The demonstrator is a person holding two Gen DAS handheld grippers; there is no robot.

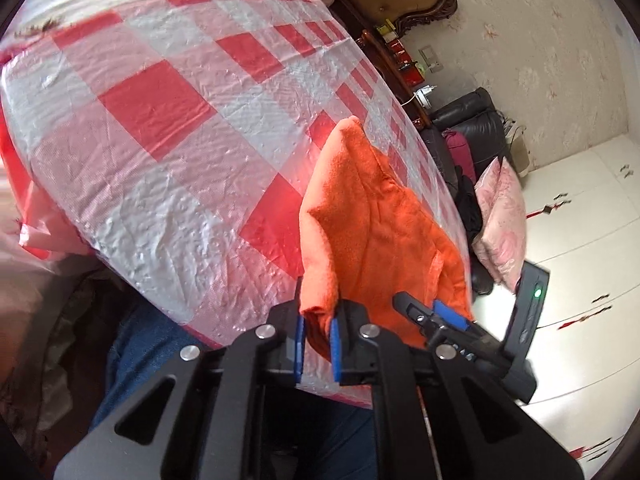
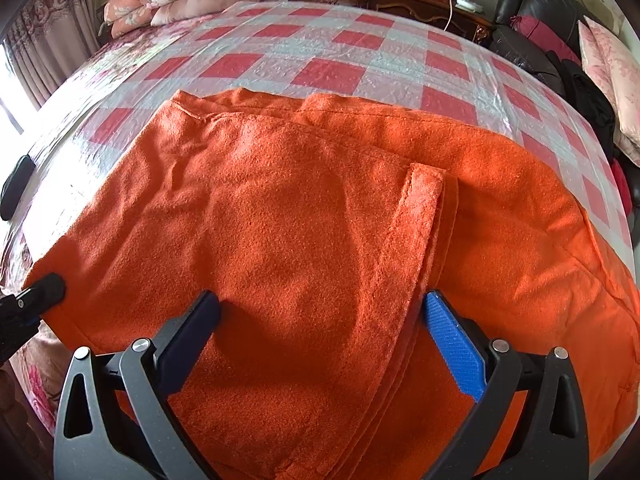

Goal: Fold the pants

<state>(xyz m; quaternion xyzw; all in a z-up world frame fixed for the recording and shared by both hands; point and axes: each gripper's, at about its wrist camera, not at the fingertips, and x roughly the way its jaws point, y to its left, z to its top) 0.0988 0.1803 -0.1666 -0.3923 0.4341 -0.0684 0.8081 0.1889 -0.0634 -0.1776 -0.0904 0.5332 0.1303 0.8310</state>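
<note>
Since the bed (image 2: 328, 46) w/ its checked plastic cover carries the orange pants (image 2: 280, 220) spread near its front edge, left hand-held gripper (image 1: 318, 338) pinches a corner, prob. to fold it over, while right hand-held gripper (image 2: 320, 316) sits spread on the cloth, gripping nothing.

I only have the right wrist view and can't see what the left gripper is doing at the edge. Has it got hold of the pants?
Observer: Yes, the left gripper is shut on a bunched corner of the orange pants.
Operator: Is that corner flat on the bed?
Observer: No, it stands up off the checked sheet.
Operator: What's next to it?
Observer: The right gripper sits close beside it, jaws open over the pants.
</note>
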